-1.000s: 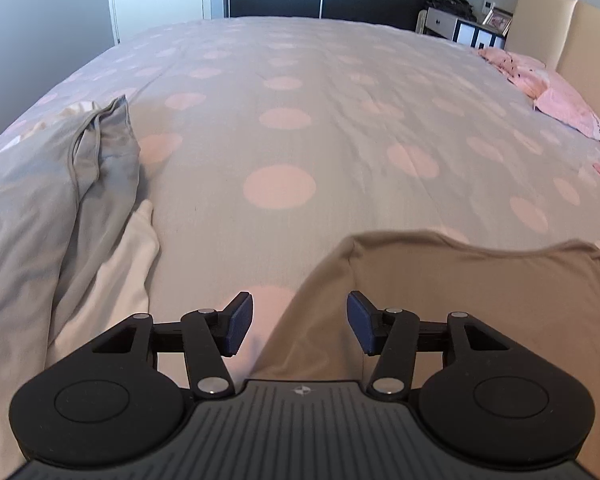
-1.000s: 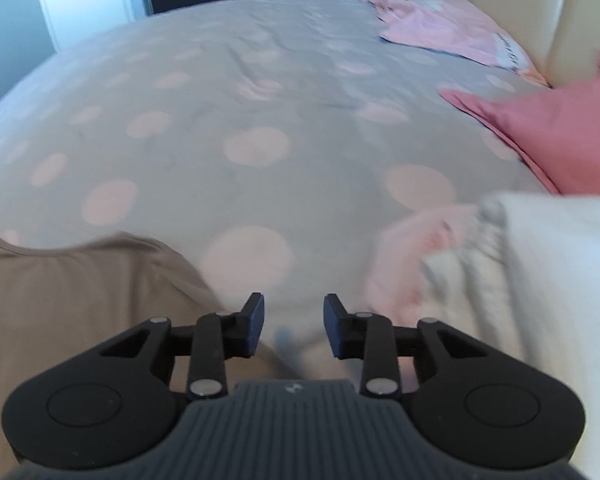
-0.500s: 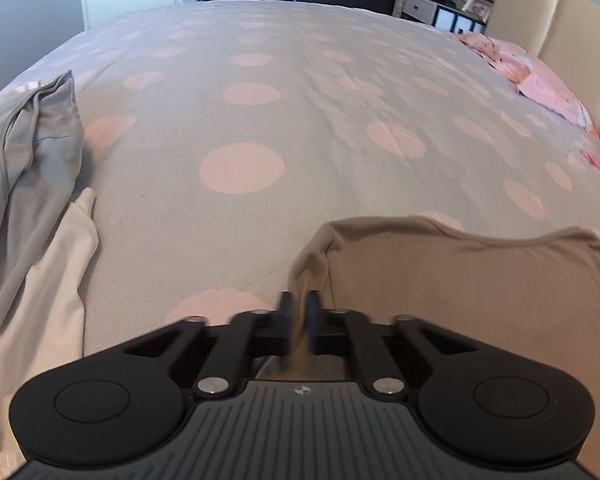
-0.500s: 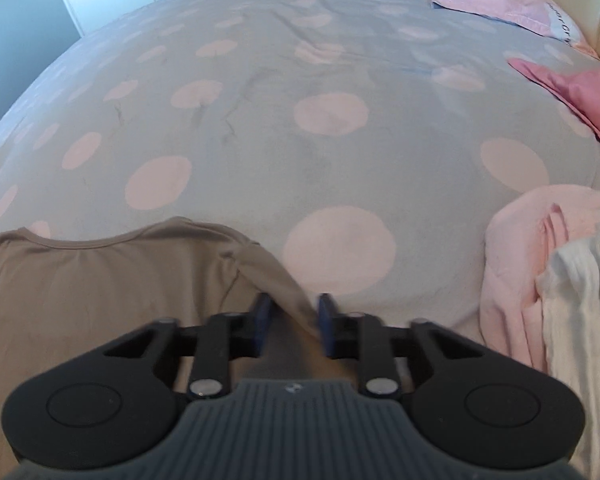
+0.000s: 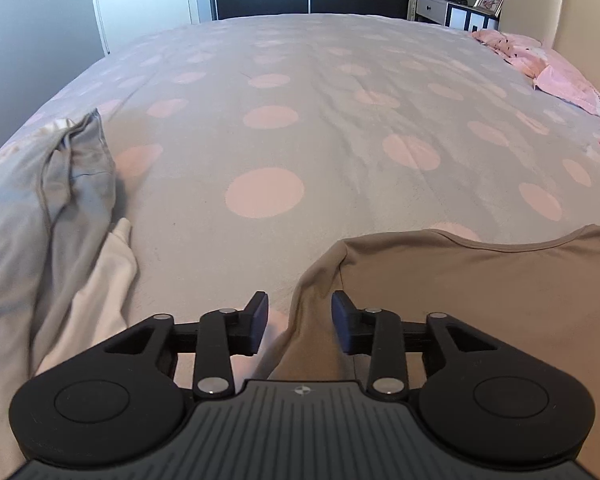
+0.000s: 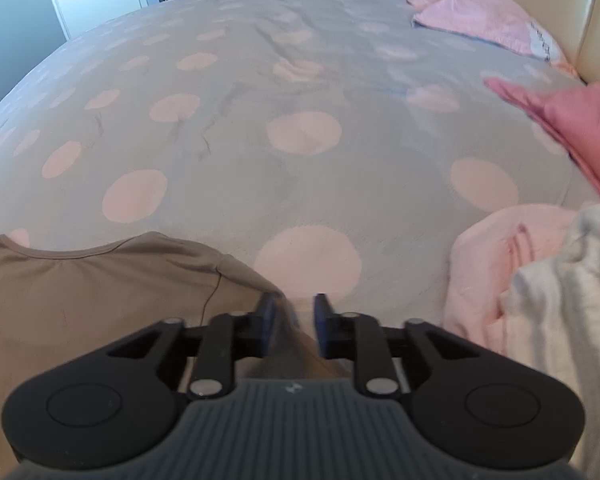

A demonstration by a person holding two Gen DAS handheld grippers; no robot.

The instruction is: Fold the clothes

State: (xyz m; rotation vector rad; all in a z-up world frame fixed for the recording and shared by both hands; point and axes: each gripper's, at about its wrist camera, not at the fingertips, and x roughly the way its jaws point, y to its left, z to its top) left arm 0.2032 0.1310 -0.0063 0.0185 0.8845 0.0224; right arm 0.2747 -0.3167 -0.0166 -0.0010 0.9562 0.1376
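Observation:
A tan T-shirt (image 5: 480, 280) lies flat on the grey bedspread with pink dots (image 5: 284, 120), neckline toward the far side. My left gripper (image 5: 299, 320) is open, its jaws either side of the shirt's left shoulder and sleeve fold. In the right wrist view the same tan shirt (image 6: 80, 288) lies at lower left. My right gripper (image 6: 294, 320) is open with its jaws around the shirt's right shoulder edge, which is blurred between them.
A grey garment (image 5: 40, 216) and a white one (image 5: 100, 288) lie to the left. A pink garment (image 6: 500, 264) and a white knit (image 6: 568, 300) lie to the right. Pink pillows (image 6: 580, 120) and the headboard (image 5: 572, 12) are at far right.
My left gripper had shut on the shirt's left shoulder half a second ago and has now opened. My right gripper's jaws have widened slightly around the right shoulder. Both views shifted a little.

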